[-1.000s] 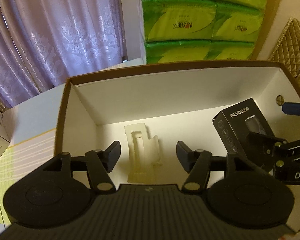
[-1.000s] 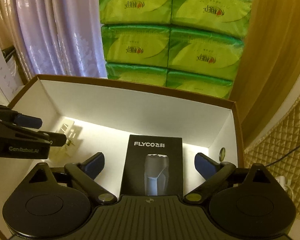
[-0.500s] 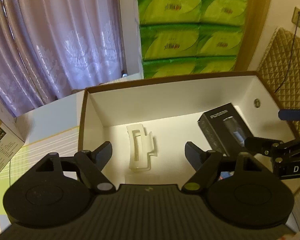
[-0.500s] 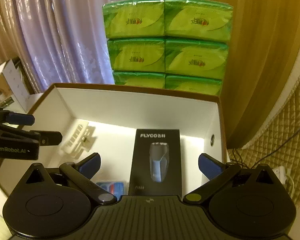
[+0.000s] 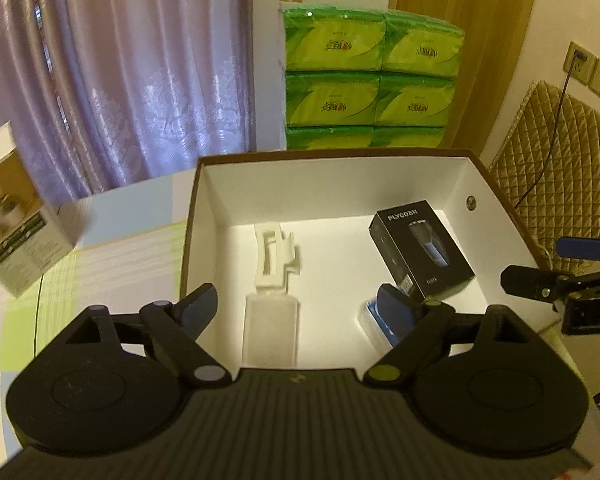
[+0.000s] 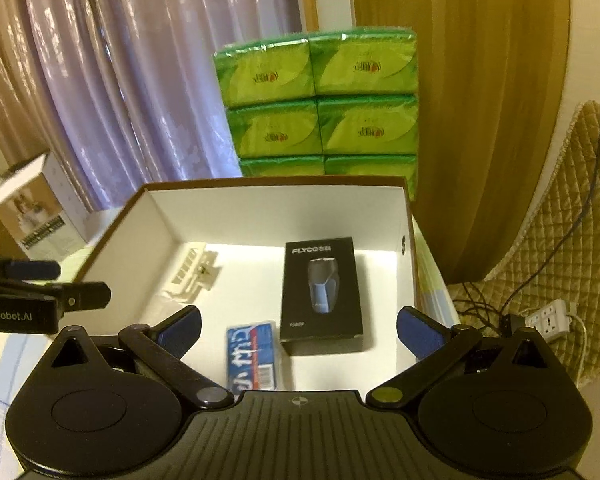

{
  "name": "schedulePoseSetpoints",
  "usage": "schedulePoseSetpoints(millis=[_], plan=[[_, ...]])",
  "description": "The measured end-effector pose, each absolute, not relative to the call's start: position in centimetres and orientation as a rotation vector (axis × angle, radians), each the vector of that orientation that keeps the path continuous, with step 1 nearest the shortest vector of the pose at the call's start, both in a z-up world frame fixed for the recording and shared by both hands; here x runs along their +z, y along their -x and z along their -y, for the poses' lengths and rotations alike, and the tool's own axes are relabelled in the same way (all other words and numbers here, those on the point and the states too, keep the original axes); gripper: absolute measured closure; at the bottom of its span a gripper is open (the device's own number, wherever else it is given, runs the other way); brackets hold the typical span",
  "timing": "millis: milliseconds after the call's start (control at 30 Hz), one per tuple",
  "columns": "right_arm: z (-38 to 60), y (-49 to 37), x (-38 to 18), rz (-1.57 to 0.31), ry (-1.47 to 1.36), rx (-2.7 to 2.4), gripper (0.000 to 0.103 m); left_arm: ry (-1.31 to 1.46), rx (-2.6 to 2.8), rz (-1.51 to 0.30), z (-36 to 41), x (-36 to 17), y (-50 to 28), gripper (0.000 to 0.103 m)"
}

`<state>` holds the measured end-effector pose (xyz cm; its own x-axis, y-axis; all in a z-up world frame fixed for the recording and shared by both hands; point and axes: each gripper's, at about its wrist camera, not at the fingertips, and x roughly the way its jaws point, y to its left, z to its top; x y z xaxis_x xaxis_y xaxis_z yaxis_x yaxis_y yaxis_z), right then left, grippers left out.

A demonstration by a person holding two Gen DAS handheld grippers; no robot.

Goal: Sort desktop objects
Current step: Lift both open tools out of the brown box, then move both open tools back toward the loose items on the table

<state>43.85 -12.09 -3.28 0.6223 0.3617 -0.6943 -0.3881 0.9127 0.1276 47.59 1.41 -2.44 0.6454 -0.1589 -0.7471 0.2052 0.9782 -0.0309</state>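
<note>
purple curtains (image 5: 112, 80) behind; both hand-held grippers gape above the box (image 6: 268, 216).

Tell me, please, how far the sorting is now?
Done, it seems: the black shaver carton, cream plastic holder, clear plastic case and blue-white packet lie inside the white-lined cardboard box. In hand: nothing; the left hand-held gripper and right hand-held gripper are open. Left: perhaps the white photo-printed carton outside.
</note>
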Motion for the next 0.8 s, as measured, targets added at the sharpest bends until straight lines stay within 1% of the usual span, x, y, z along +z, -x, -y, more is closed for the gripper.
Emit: schedulePoseSetpoints(millis=[167, 433, 800], plan=[[12.7, -41.4, -2.0, -0.776, -0.004, 0.442, 0.002, -0.013, -0.188, -0.837, -2.3, -1.1, -44.4, 0.018], [13.4, -37.0, -0.3, -0.735, 0.011, 0.439, 0.002, 0.023, -0.159, -0.799, -3.1, 0.9, -39.1, 0.018], [14.9, -30.7, 0.3, -0.743, 0.033, 0.457, 0.002, 0.021, -0.133, -0.784, -3.0, 2.2, -32.4, 0.018]])
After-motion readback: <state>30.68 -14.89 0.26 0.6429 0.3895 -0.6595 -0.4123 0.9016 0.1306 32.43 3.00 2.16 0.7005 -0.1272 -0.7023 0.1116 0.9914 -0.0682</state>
